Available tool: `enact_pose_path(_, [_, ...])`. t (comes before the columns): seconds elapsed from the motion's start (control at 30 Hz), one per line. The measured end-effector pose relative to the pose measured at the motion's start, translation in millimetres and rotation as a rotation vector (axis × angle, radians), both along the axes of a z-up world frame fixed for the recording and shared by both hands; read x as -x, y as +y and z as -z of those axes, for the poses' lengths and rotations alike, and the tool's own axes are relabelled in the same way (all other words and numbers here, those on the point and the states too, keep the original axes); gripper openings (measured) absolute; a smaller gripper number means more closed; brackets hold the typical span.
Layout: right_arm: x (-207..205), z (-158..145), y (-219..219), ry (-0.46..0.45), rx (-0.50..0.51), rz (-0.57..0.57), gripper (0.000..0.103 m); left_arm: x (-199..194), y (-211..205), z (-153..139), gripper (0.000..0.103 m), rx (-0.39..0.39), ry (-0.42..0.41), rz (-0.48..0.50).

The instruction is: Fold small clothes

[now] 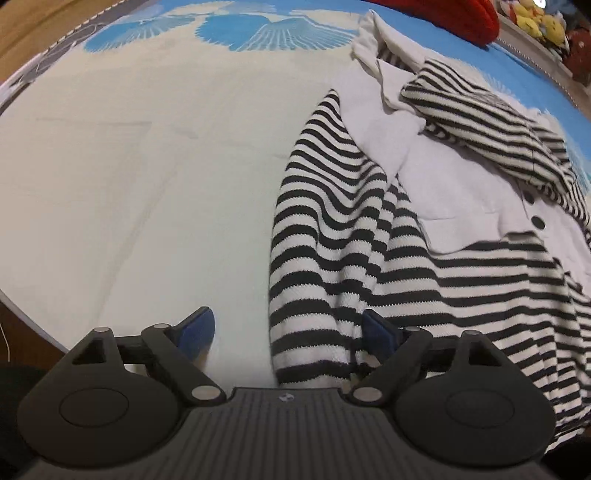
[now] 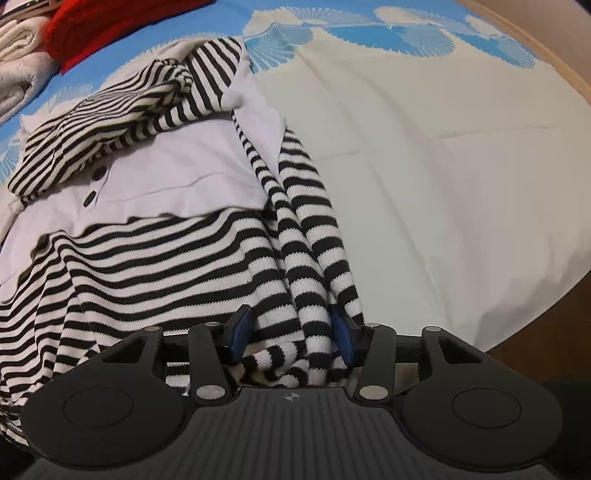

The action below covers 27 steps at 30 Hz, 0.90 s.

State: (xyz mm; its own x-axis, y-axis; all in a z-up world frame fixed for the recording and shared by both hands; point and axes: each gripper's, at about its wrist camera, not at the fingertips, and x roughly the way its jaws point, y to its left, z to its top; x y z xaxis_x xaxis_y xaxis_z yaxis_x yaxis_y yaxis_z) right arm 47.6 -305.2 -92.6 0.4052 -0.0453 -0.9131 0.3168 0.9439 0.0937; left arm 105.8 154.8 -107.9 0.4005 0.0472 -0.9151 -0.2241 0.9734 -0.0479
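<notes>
Striped shirt (image 2: 155, 266) bunches between the half-open right claw (image 2: 291, 332); left claw (image 1: 286, 332) gapes wide beside it.

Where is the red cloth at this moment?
The red cloth lies at the far edge of the blue shell-print cover, top left in the right wrist view, beside folded white cloth and beyond the striped garment.
</notes>
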Motion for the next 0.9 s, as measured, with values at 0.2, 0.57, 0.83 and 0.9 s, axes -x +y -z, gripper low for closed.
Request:
enact_pose_path(0.2, [6, -12, -7, -0.054, 0.014, 0.045, 0.048, 7, 17, -8, 0.089, 0.076, -0.026, -0.082])
enact_pose_path(0.57, [9, -8, -25, -0.054, -0.035, 0.116, 0.051, 10, 52, -16, 0.088, 0.343, -0.055, -0.226])
enact_pose_path(0.83, [10, 5, -30, -0.004, -0.118, 0.166, 0.053, 10, 6, -6, 0.084, 0.134, -0.021, -0.029])
enact_pose_path(0.9, [11, 5, -29, -0.005, -0.123, 0.168, 0.053, 13, -3, -5, 0.081, 0.072, -0.020, 0.009])
